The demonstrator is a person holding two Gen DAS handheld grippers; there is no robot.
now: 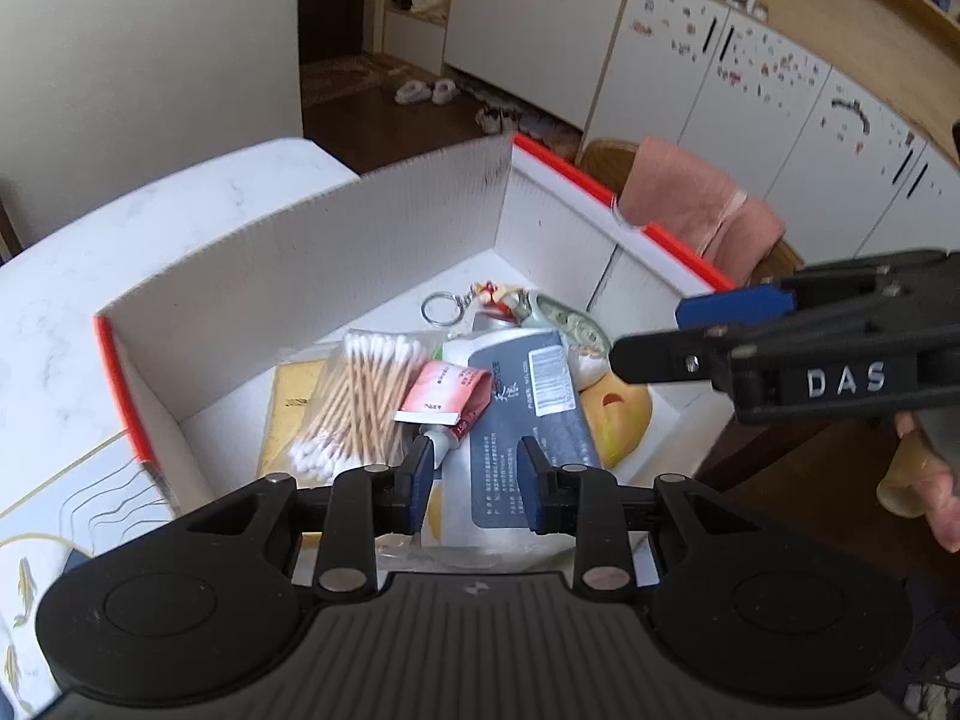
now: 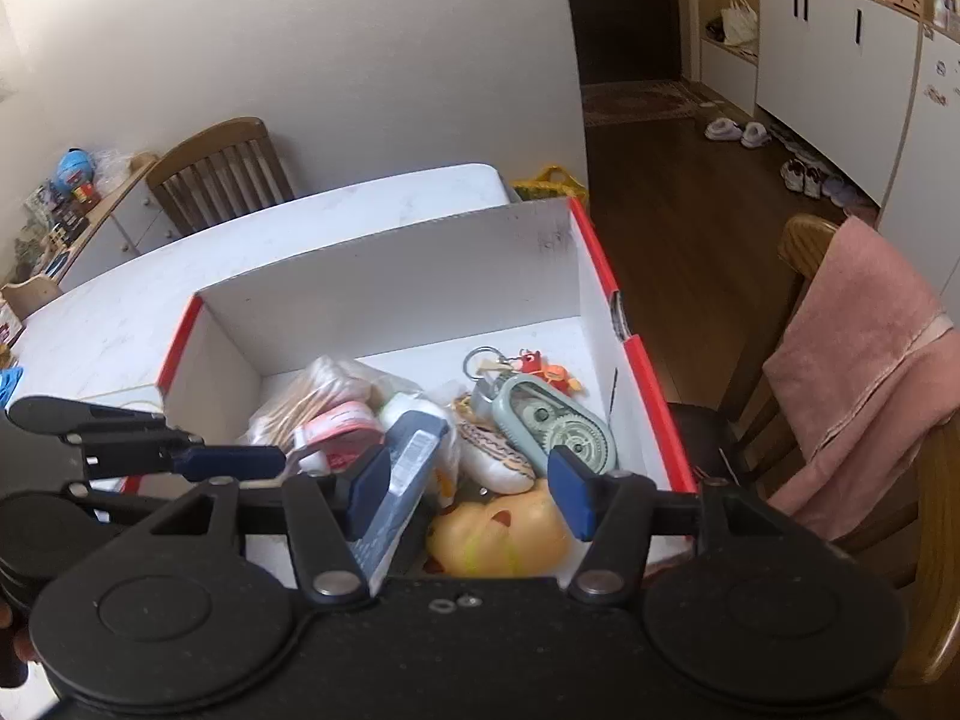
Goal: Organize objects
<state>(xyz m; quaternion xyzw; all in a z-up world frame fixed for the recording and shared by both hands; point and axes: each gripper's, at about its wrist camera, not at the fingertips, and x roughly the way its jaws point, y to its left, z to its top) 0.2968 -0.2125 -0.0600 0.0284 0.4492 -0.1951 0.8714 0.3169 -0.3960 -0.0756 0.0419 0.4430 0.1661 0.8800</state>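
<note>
A white box with a red rim stands on the white table. It holds a bag of cotton swabs, a small red and white tube, a grey and white pouch, a key ring with a charm, a green correction tape and a yellow soft toy. My left gripper is open and empty over the box's near side. My right gripper is open and empty above the yellow toy; it also shows in the left wrist view.
A white card with gold lines and fish lies left of the box. A chair with a pink towel stands right of the table. Another wooden chair is at the far side. White cabinets line the far wall.
</note>
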